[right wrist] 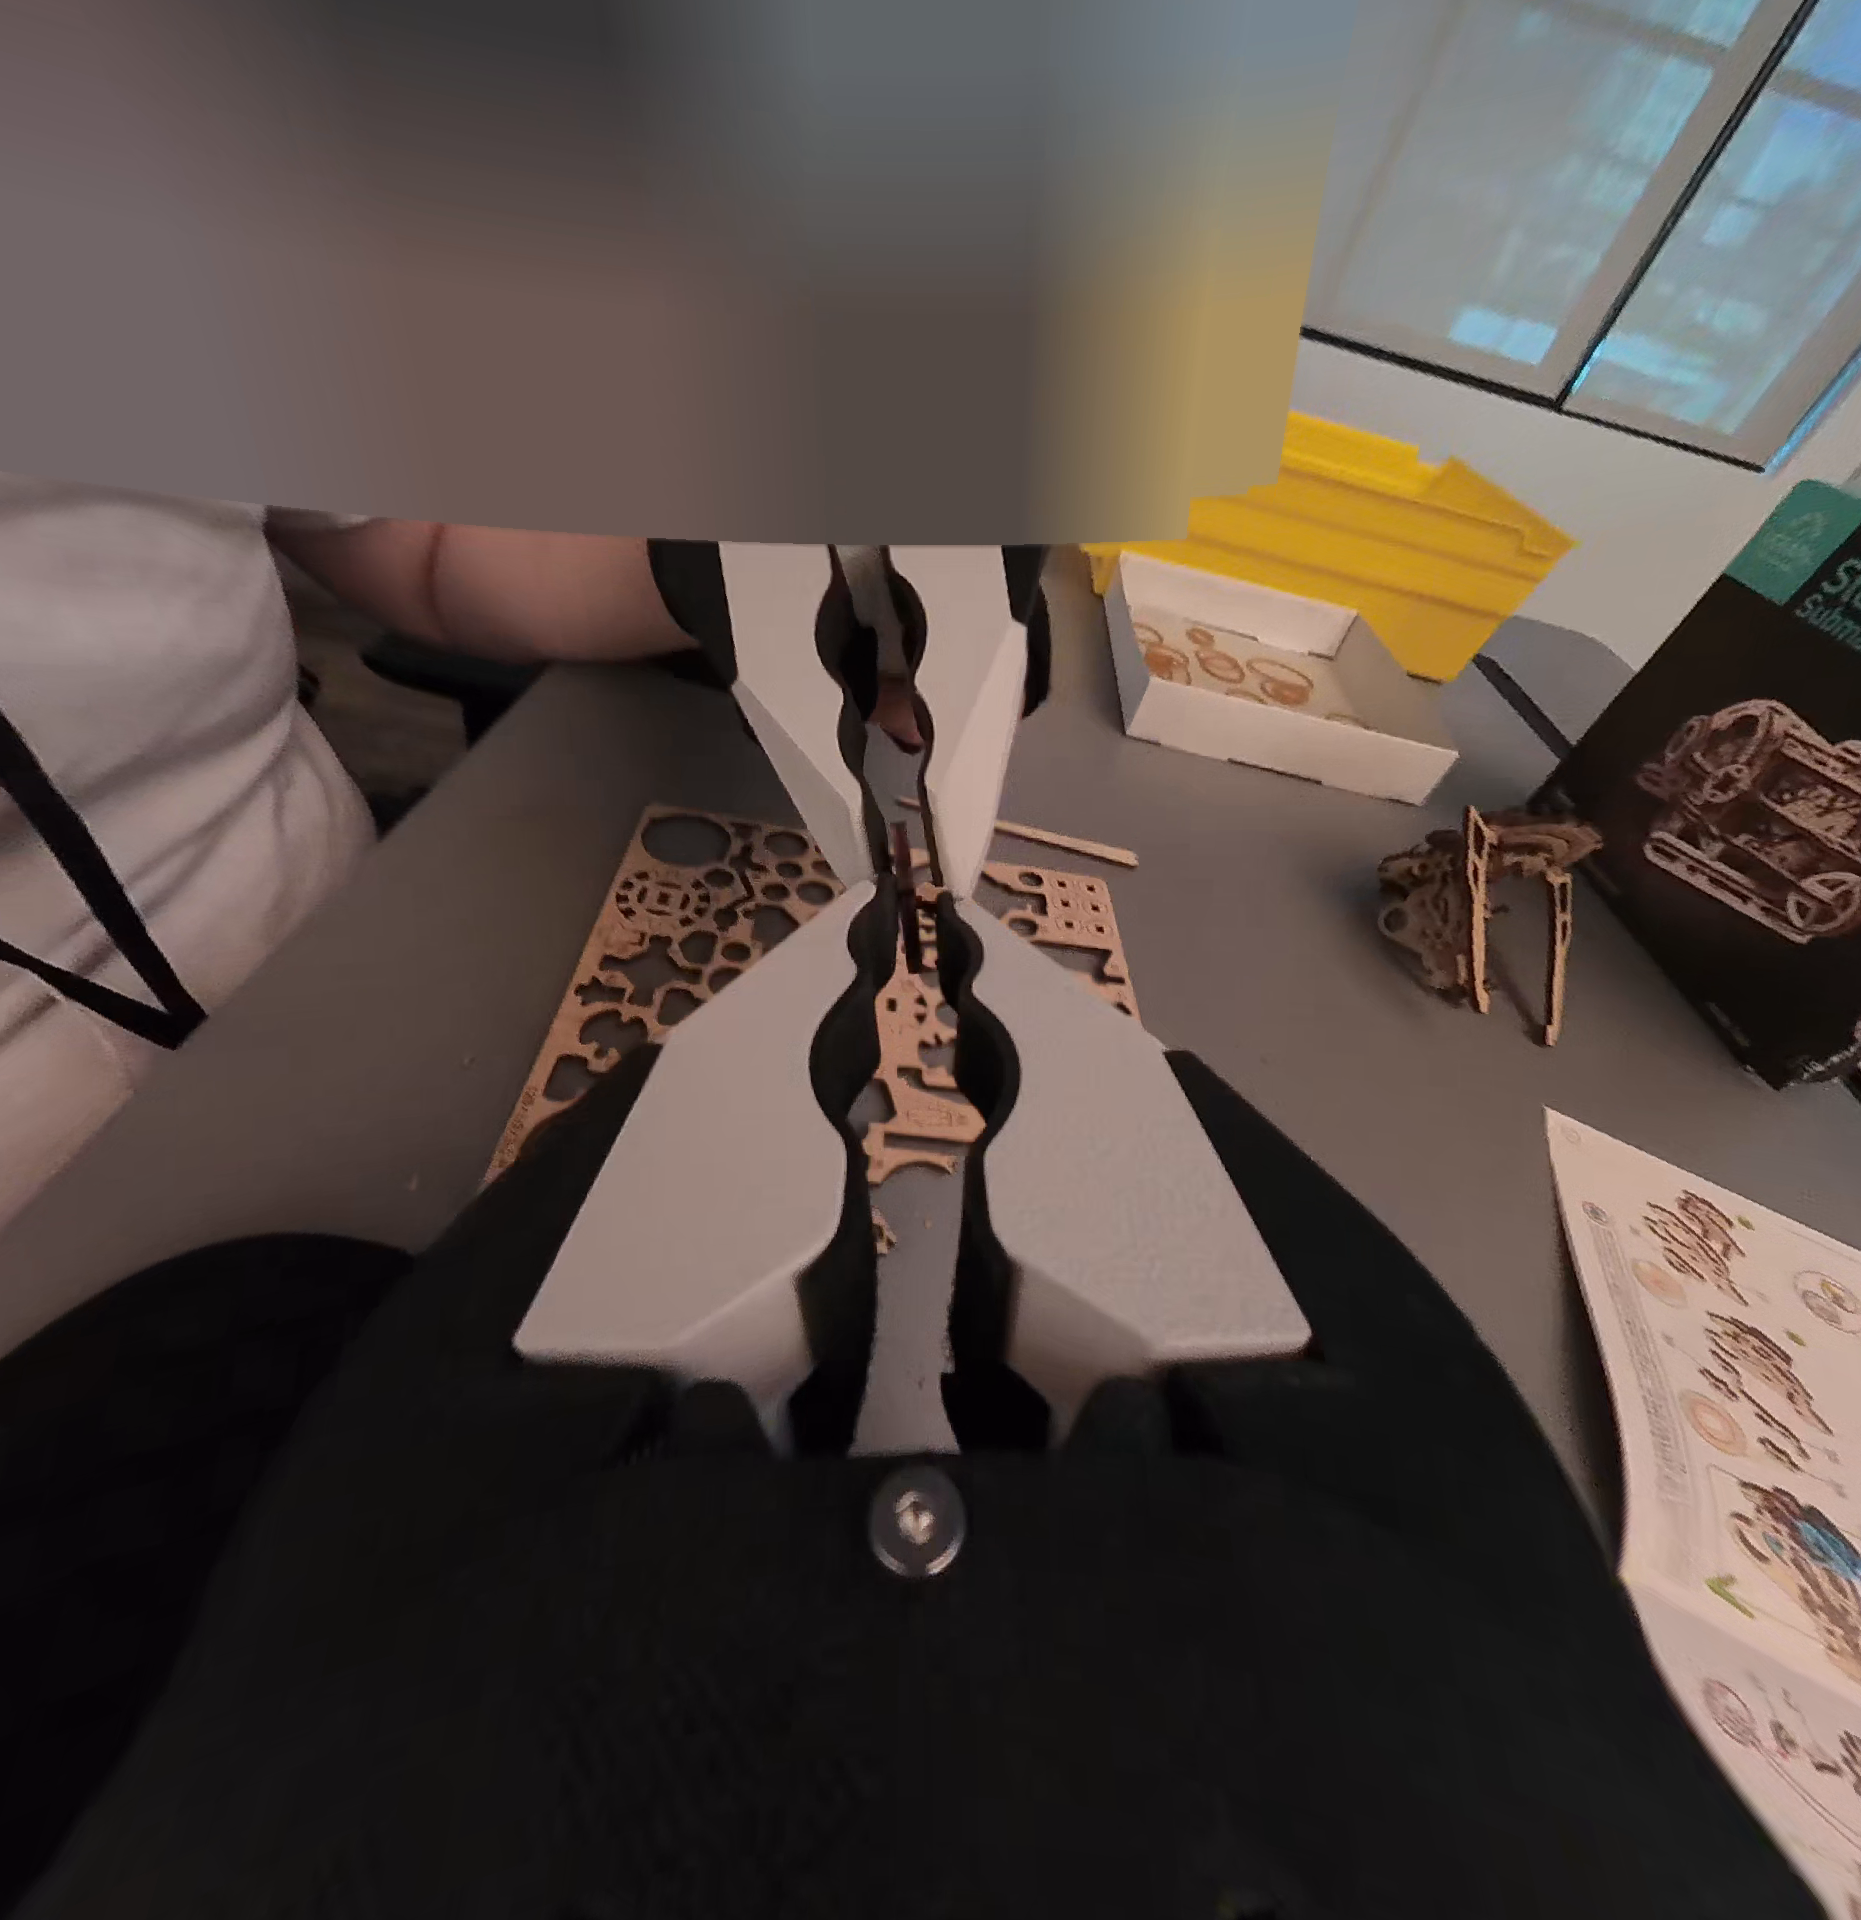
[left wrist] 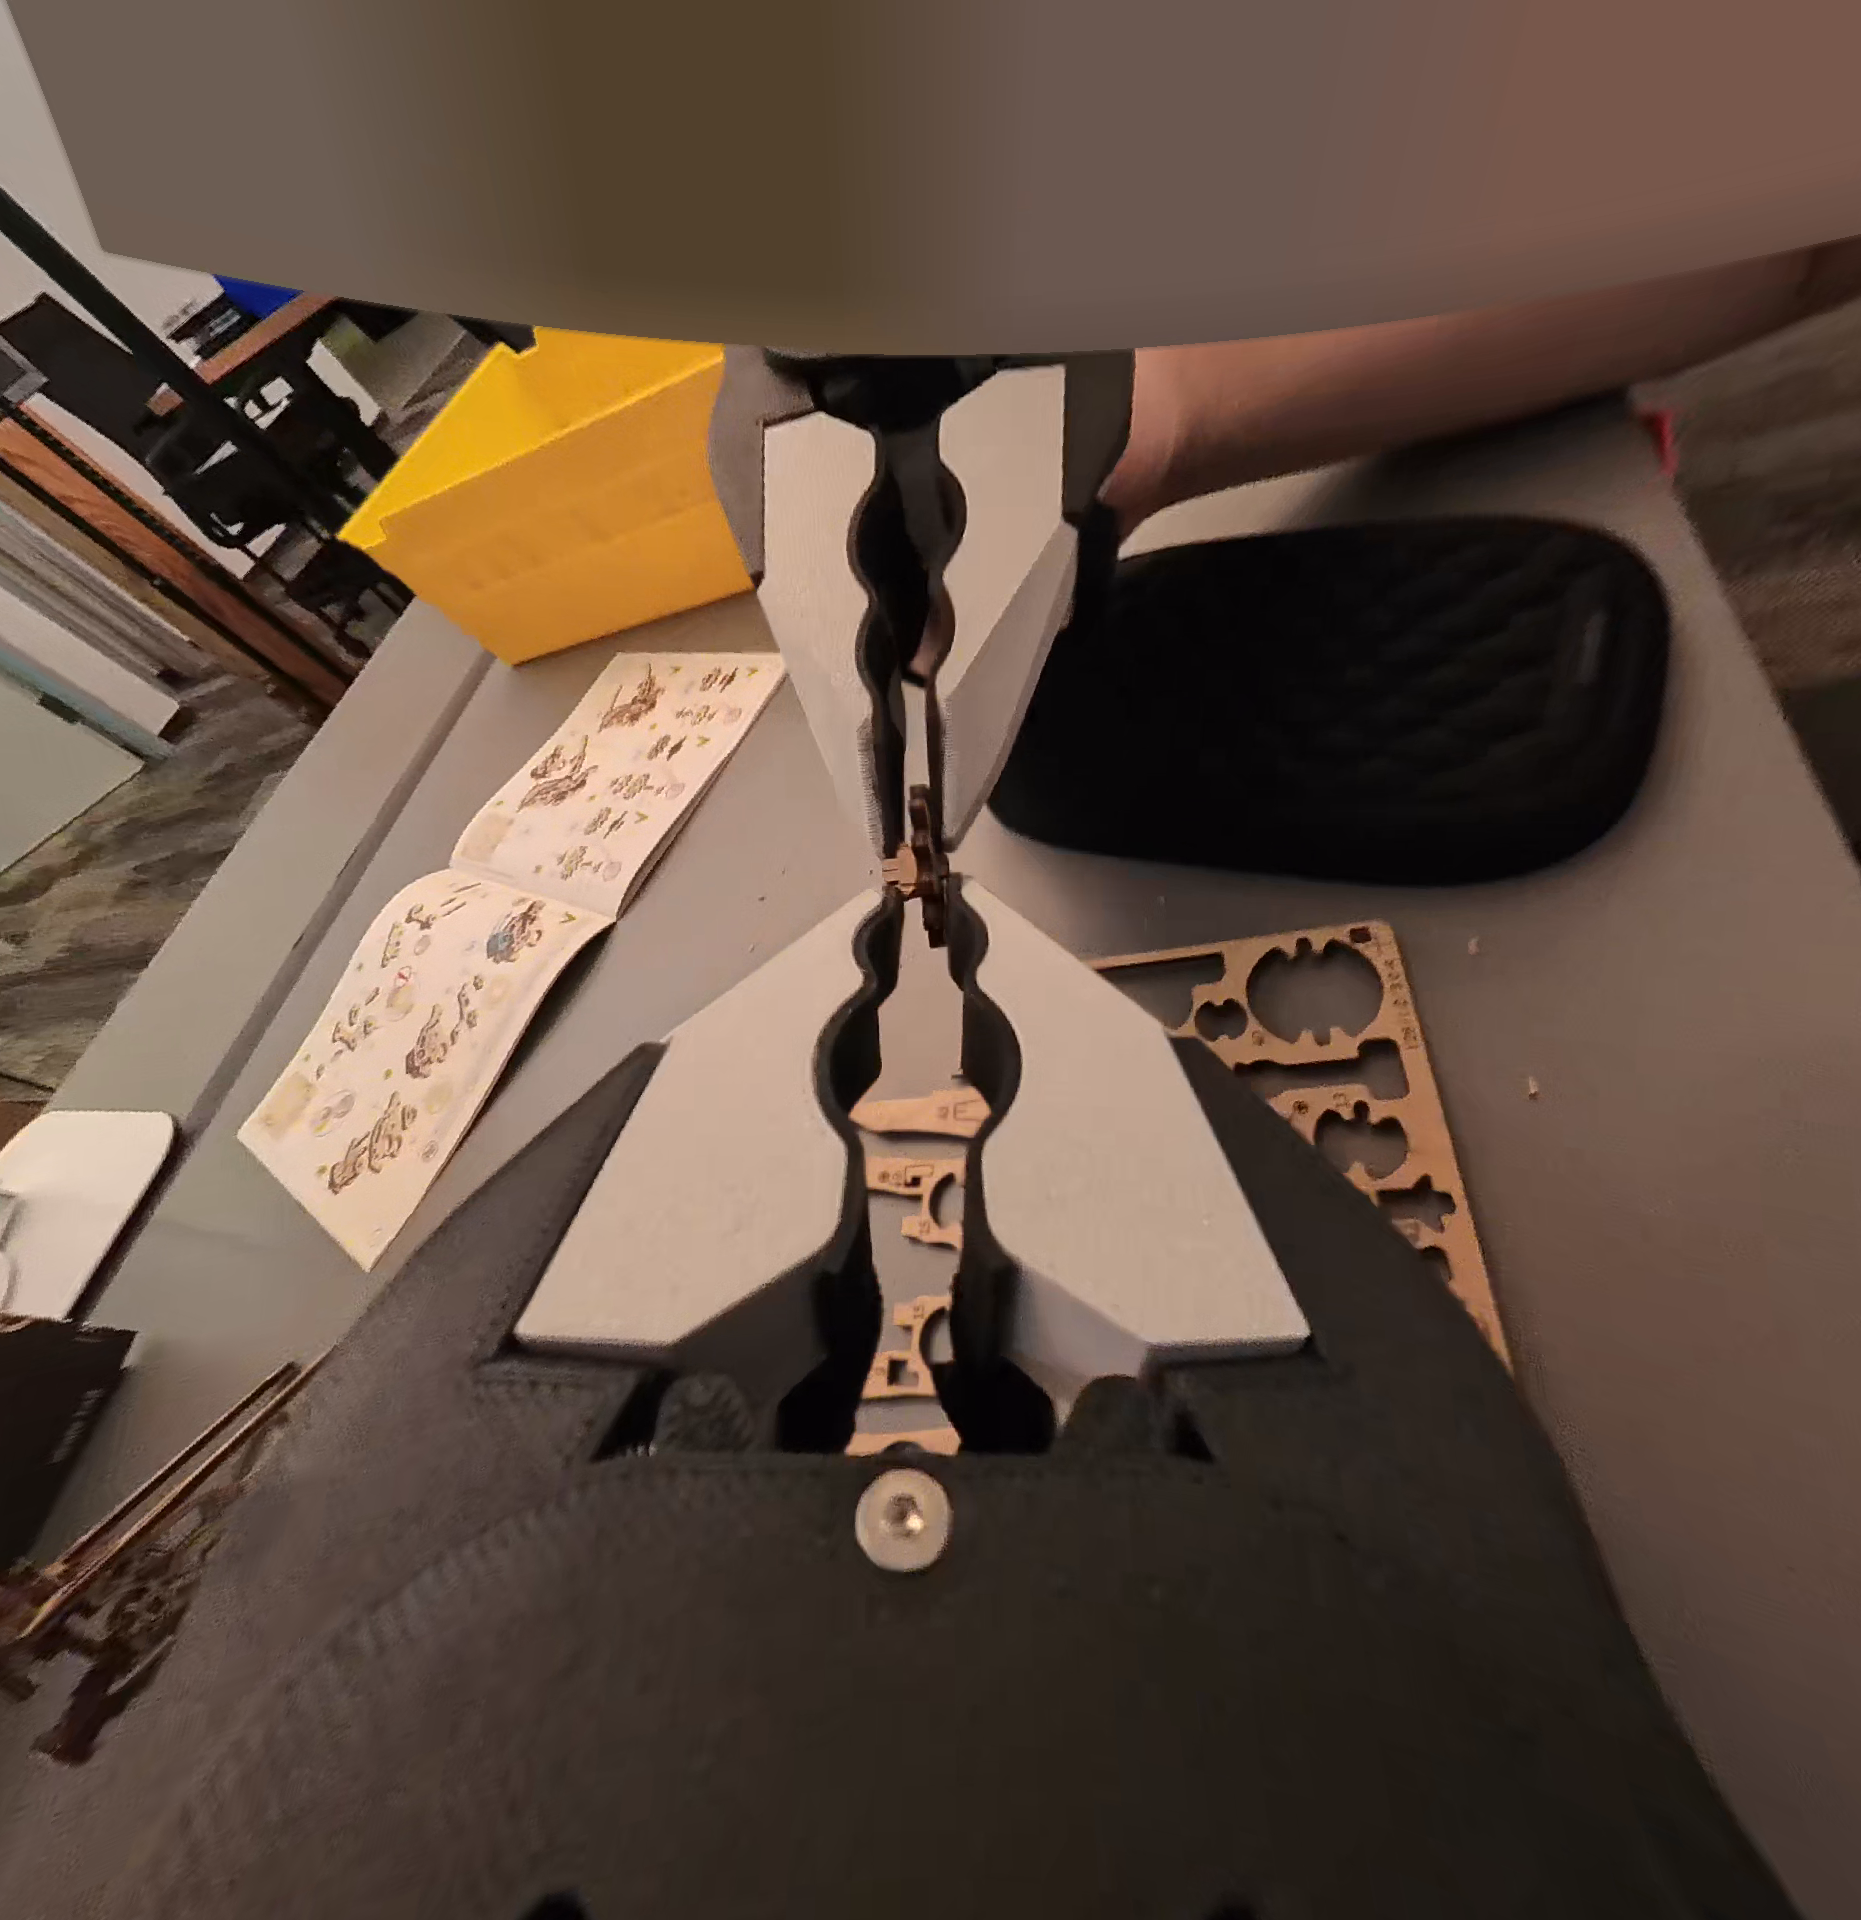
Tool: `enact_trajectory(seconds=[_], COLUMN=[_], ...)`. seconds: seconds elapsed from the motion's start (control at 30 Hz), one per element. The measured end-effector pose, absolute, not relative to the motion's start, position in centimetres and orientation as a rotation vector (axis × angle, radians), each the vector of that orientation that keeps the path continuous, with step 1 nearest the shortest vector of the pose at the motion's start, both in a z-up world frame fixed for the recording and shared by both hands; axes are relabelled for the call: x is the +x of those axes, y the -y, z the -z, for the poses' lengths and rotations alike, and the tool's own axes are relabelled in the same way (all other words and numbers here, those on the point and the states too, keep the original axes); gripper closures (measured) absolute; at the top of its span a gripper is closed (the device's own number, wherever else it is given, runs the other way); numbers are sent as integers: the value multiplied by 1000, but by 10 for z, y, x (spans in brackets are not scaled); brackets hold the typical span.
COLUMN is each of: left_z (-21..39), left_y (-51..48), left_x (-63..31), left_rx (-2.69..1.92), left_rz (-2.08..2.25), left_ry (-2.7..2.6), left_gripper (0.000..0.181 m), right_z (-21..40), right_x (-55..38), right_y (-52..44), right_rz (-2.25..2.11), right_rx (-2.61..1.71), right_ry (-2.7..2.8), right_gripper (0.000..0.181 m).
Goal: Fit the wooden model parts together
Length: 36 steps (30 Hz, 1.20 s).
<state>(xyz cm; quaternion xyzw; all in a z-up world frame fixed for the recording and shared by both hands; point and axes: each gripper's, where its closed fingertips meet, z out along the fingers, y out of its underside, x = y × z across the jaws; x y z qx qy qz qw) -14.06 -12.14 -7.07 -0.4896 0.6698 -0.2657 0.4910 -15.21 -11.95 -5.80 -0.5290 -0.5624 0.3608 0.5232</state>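
Note:
My two grippers meet tip to tip above the grey table. In the left wrist view, my left gripper comes from below and is shut on a small dark wooden part. My right gripper comes from above, shut on another small wooden part. The two parts touch between the tips. In the right wrist view, my right gripper is shut on a thin wooden part, and my left gripper faces it, pinching its own part.
Punched plywood sheets lie under the grippers. An open instruction booklet, a yellow bin and a black pad lie around. A part-built wooden model, a dark kit box and a white box stand nearby. The grippers are tip to tip, or close to it.

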Motion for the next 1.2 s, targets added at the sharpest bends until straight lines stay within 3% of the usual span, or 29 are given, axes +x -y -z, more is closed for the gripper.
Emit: enact_trajectory(seconds=[0.53,0.87,1.0,1.2], left_z=[55,61,63,68], left_y=[124,122,121,108], left_x=[-142,-142,-140,-142], left_rx=[-1164,-966,-943,-1173], left_rz=[738,451,402,562], left_ry=[-1569,-1629,-1630,-1572], left_gripper=[181,181,181,175], right_z=[46,55,55,64], right_x=[-148,-147,-145,-140], right_y=[120,123,121,108], right_rz=[-1025,-704,-587,-931], right_rx=[-1239,-1138,-1115,-1439], right_ry=[1256,1422,1448,1306], right_gripper=[176,172,179,181])
